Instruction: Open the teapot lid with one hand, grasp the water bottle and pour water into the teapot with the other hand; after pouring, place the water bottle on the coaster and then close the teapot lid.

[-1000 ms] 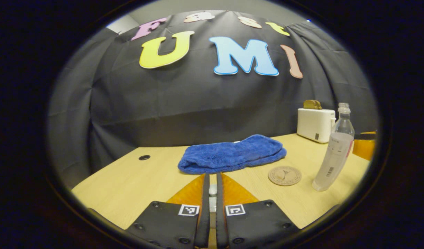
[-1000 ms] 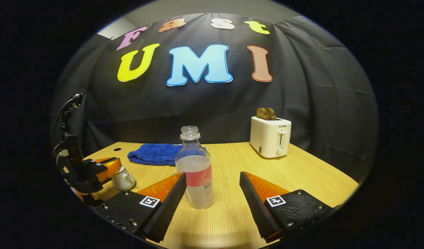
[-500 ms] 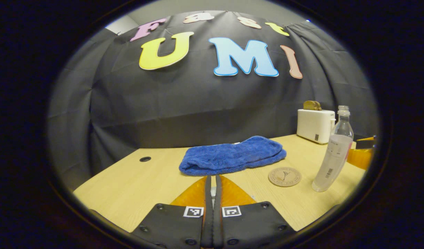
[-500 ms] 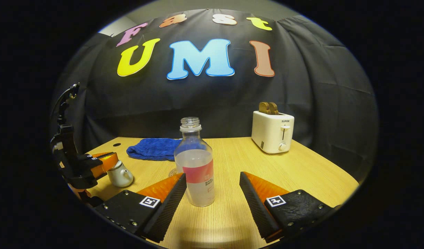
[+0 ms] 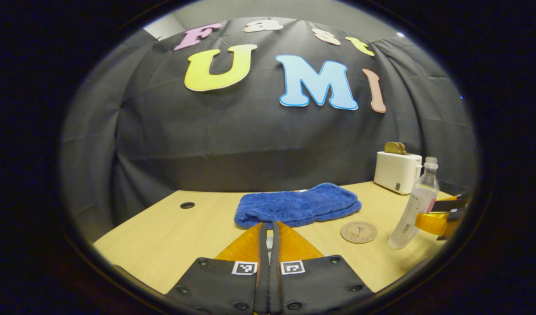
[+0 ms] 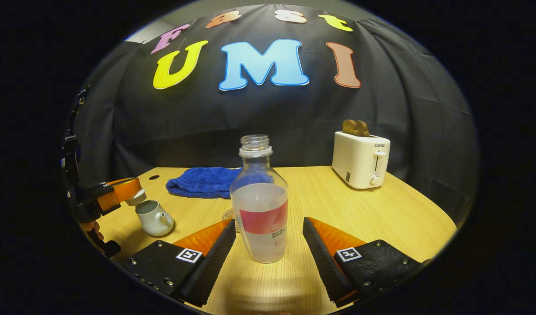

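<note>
wooden table (image 6: 346,210) under black cloth, and the open water bottle (image 6: 260,201) stands upright between the spread fingers of the right gripper (image 6: 269,245), neither touching it. it looks part full, thin clear plastic, so likely light and squashy; i'd grip the labelled waist gently. off to the side the left gripper (image 6: 130,194) pinches the lid (image 6: 137,197) above the small open teapot (image 6: 153,217). the coaster (image 5: 359,232) lies beside the bottle.

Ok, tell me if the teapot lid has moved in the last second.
Yes. In the right gripper view the left gripper holds the teapot lid up above the open teapot; a second ago it sat on the pot.
</note>
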{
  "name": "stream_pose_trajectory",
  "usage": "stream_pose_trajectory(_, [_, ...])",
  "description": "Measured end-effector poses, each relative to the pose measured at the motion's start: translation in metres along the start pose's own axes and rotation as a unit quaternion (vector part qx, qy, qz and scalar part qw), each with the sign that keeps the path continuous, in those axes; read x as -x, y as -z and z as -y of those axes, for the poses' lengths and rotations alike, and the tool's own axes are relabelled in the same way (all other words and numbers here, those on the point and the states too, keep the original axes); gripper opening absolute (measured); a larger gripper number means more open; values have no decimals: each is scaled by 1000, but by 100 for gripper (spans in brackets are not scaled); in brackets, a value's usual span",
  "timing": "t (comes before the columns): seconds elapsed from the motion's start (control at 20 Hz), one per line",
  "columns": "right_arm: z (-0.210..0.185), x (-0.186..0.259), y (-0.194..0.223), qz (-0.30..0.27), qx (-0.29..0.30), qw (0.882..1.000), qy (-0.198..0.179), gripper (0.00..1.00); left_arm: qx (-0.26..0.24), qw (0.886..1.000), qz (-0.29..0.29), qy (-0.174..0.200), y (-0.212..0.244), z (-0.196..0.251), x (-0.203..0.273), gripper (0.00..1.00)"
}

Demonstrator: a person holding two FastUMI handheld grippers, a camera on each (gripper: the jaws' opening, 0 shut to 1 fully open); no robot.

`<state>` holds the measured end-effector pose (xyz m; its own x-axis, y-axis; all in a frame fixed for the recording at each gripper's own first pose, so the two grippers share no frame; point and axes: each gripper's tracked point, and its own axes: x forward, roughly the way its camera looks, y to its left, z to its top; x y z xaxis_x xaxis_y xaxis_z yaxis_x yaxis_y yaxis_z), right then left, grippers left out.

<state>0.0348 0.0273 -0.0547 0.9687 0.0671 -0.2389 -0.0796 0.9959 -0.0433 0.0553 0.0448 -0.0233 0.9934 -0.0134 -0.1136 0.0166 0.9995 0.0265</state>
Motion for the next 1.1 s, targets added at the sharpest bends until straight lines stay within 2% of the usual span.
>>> stream_pose_trajectory(0.35, [0, -22, 16, -38, -1, 999, 6, 95, 20, 1000, -11, -22, 9, -37, 10, 5])
stream_pose_trajectory(0.4, [-1, -22, 16, -41, -2, 999, 7, 93, 26, 999, -12, -24, 11, -42, 11, 6])
stream_pose_trajectory(0.5, [0, -23, 17, -44, 6, 999, 10, 80, 31, 999, -14, -29, 14, -50, 14, 6])
stream_pose_trajectory(0.65, [0, -23, 15, -51, 29, 998, 18, 77, 37, 999, -18, -35, 19, -62, 18, 6])
stream_pose_trajectory(0.9, [-10, -25, -2, -47, 137, 989, 39, 77, 40, 998, -21, -43, 23, -74, 30, 5])
stream_pose_trajectory(1.1, [-26, -31, -15, -41, 252, 966, 49, 77, 46, 998, -23, -48, 28, -84, 41, 5])
